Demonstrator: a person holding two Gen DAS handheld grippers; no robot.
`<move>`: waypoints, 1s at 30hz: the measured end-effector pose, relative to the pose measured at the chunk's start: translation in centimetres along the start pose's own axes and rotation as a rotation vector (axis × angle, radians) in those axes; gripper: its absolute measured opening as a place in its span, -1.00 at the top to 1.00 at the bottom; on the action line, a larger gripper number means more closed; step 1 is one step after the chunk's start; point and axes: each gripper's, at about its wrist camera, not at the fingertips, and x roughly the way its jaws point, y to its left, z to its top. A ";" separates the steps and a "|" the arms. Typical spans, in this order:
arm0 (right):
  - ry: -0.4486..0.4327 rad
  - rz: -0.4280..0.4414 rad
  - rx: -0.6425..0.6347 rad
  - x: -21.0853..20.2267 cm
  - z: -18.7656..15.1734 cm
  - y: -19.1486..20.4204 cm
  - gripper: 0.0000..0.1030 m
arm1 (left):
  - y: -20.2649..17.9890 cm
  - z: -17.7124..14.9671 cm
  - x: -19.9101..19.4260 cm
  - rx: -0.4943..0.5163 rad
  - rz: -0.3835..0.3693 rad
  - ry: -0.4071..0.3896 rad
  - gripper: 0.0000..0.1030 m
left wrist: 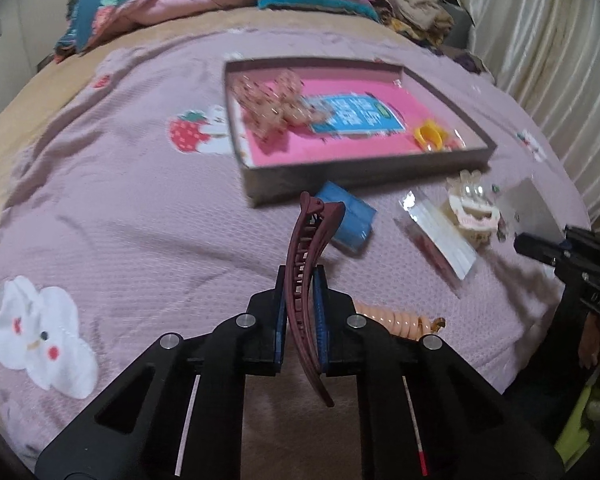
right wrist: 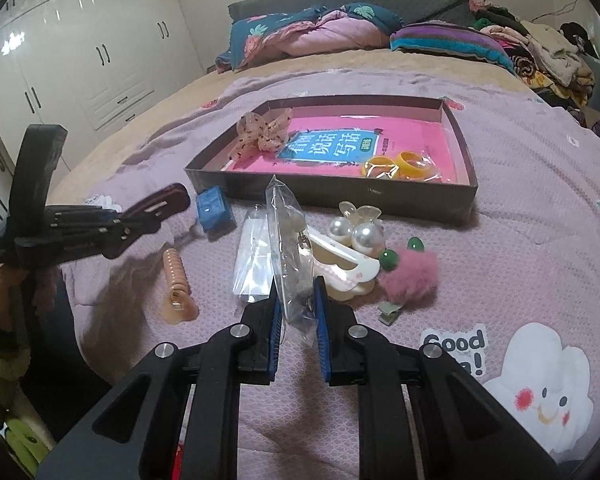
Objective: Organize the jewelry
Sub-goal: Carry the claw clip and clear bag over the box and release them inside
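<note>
Left gripper (left wrist: 300, 296) raised over the bed (left wrist: 140, 220), jaws clamped on maroon hair clip (left wrist: 306, 280), short of the box (left wrist: 340, 178). Right gripper (right wrist: 296, 300) low, jaws pinching clear bag (right wrist: 290, 248).

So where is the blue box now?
The blue box lies on the bedspread just outside the tray's near left corner, by the clear bags.

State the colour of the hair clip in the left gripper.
Dark maroon hair clip, clearest in the left wrist view.
</note>
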 end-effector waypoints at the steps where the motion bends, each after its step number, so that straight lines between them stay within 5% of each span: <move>1: -0.002 0.001 0.000 -0.1 0.0 0.0 0.73 | 0.2 0.1 -0.3 -0.005 0.004 -0.006 0.90; 30: -0.120 -0.006 -0.037 -3.2 5.3 -0.1 0.73 | -0.5 6.4 -3.2 -0.060 -0.021 -0.127 0.90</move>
